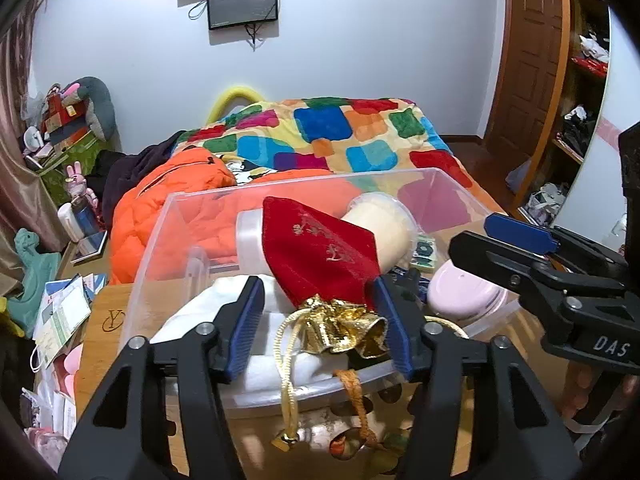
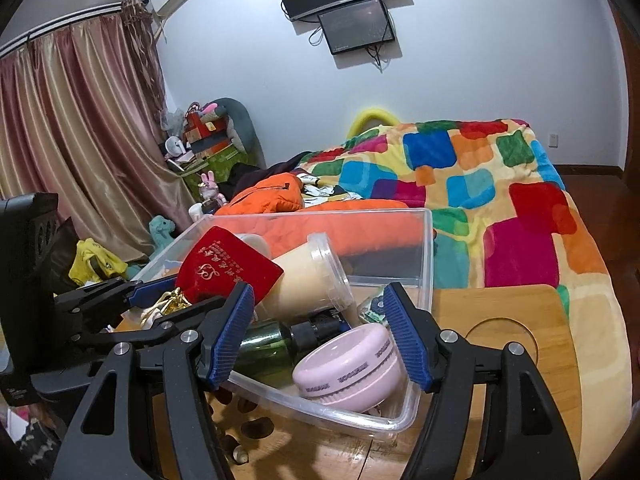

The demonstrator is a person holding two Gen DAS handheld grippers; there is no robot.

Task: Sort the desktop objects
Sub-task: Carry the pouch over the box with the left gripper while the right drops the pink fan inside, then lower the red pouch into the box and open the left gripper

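both tools stand apart and hold nothing, so with the red pouch (image 1: 320,248) lying in the clear bin (image 1: 160,224) between our left tool (image 1: 318,324) pads, we should lift straight clear of its gold cord (image 1: 288,360).

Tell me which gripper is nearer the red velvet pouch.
Left. The left gripper is open around the red velvet pouch's gold neck; the right gripper hangs open beside it, over the pink round case.

Right claw (image 2: 320,336) with jaws apart above a clear plastic bin (image 2: 424,248) on the wooden tabletop (image 2: 512,344). Inside the bin: pink round case (image 2: 348,368), green bottle (image 2: 268,344), cream-filled tub (image 2: 308,276), red velvet pouch (image 2: 228,268). The left claw (image 2: 136,294) enters at left.
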